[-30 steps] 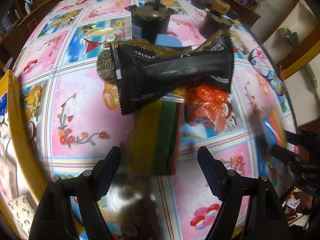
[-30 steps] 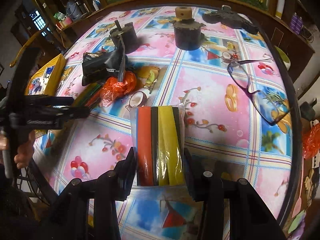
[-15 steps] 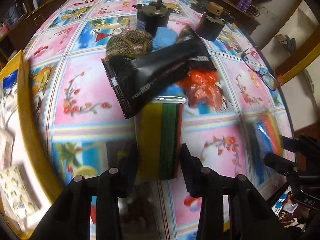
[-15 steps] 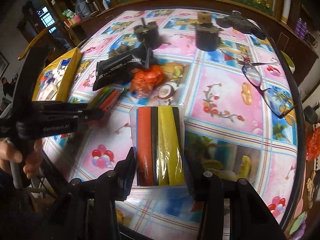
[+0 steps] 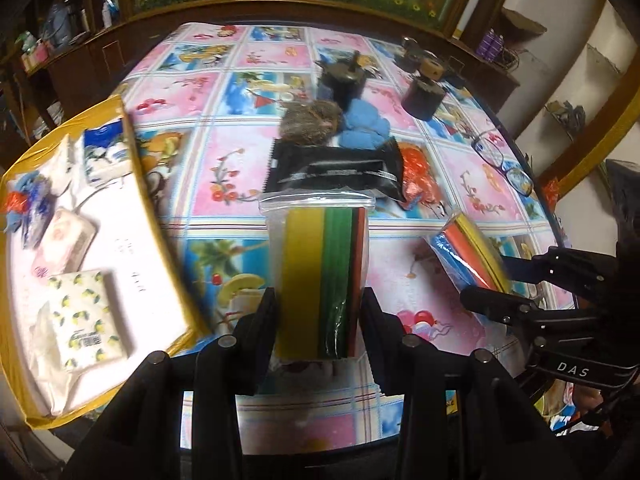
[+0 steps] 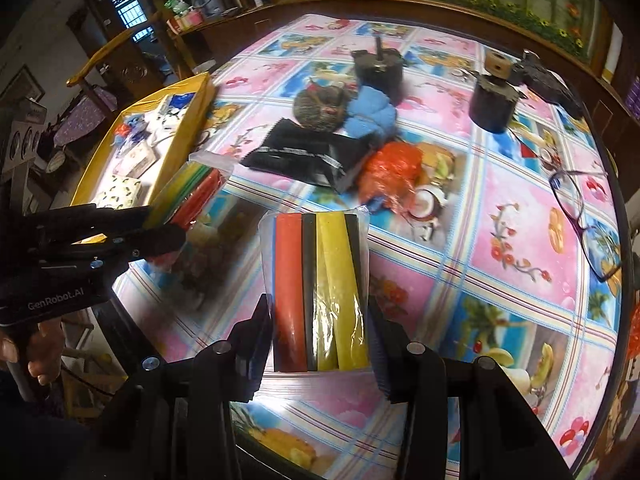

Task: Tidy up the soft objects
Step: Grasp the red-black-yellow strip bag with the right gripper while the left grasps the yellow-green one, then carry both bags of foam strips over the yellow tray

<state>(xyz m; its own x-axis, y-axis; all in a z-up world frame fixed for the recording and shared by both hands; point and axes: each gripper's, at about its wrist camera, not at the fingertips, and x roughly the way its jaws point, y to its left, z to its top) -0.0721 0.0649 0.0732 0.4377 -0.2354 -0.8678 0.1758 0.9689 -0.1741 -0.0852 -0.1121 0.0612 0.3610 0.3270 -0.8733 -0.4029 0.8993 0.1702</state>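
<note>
My left gripper (image 5: 318, 322) is shut on a clear bag of yellow, green and red sponge pads (image 5: 320, 276), held above the table; it also shows in the right wrist view (image 6: 192, 192). My right gripper (image 6: 318, 332) is shut on a second bag of red, black and yellow pads (image 6: 320, 292), seen in the left wrist view (image 5: 468, 252). On the table lie a black foil packet (image 5: 336, 172), an orange plastic bag (image 6: 394, 174), a blue cloth (image 6: 372, 114) and a brown knitted lump (image 6: 320, 106). A yellow tray (image 5: 160, 216) at the left holds several tissue packs (image 5: 86, 320).
Two black cylinders (image 6: 378, 70) (image 6: 492, 100) stand at the back of the flowered tablecloth. A pair of glasses (image 6: 584, 216) lies at the right. A dark object (image 6: 548, 80) lies far right at the back. Wooden cabinets ring the table.
Both grippers have risen and pulled back with their sponge bags. The left gripper closed on its bag a second ago and now has the yellow tray in view.
</note>
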